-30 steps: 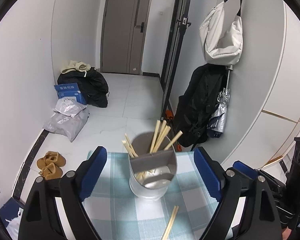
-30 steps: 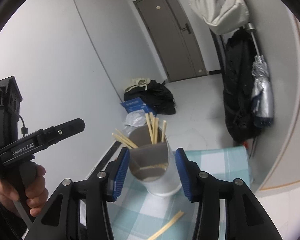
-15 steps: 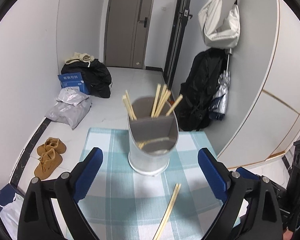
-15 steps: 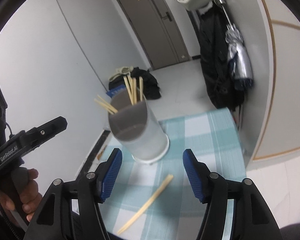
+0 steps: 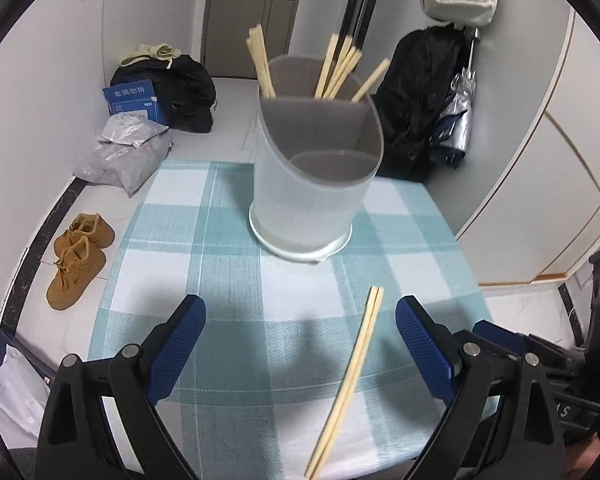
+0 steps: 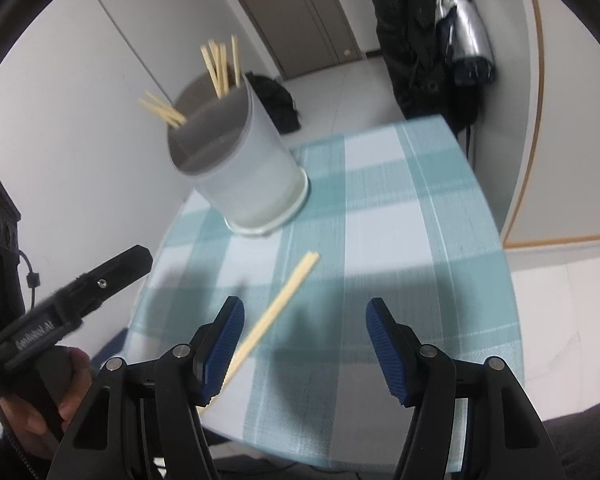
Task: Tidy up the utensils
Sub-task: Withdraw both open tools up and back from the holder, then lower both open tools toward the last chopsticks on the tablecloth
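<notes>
Most chopsticks (image 5: 336,74) already stand in the divided holder (image 5: 312,184) on the checked cloth (image 5: 228,280). One pair (image 5: 352,372) lies loose near it, left to collect. Left gripper (image 5: 300,352) and right gripper (image 6: 304,344) hover spread, empty.

A blue box (image 5: 134,100) on the floor carries white Chinese characters, too small to read surely. The left gripper's black body (image 6: 44,326) bears blurred white lettering. White digits "15" mark black gear (image 5: 562,411).
</notes>
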The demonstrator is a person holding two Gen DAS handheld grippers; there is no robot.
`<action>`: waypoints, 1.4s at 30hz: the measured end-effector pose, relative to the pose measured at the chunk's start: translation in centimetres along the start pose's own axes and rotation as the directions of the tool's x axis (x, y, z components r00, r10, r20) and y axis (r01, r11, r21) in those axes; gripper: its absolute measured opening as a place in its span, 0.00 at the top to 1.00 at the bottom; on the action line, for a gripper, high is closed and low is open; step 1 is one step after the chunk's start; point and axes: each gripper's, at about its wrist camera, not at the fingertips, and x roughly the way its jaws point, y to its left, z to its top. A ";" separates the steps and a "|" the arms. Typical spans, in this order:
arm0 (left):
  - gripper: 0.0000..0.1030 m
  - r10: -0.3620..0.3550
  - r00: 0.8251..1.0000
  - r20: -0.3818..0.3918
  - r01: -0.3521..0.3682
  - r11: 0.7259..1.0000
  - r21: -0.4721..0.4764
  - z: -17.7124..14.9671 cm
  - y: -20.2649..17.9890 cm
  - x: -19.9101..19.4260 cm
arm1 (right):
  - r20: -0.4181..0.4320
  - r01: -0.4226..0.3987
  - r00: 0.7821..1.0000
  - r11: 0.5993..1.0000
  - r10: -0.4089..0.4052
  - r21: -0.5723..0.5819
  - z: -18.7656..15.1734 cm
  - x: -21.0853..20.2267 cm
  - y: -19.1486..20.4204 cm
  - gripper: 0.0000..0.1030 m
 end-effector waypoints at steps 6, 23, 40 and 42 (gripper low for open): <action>0.09 0.024 0.999 0.028 -0.024 1.000 -0.007 0.0 0.8 0.3 | -0.090 0.036 0.995 0.999 -0.036 0.001 0.0 2.5 -0.1 0.39; 0.09 -0.007 0.999 0.037 0.015 0.975 -0.221 1.4 6.7 0.2 | -0.192 0.271 0.936 0.952 -0.295 -0.144 1.7 9.5 4.0 0.65; 0.09 -0.010 1.000 -0.021 0.005 0.980 -0.197 -0.6 6.3 1.0 | -0.126 0.380 0.911 0.917 -0.394 -0.119 1.1 10.2 6.1 0.84; 0.10 -0.003 1.000 -0.016 0.000 0.984 -0.180 -0.6 6.0 0.9 | -0.111 0.407 0.900 0.903 -0.422 -0.139 0.9 10.4 6.8 0.84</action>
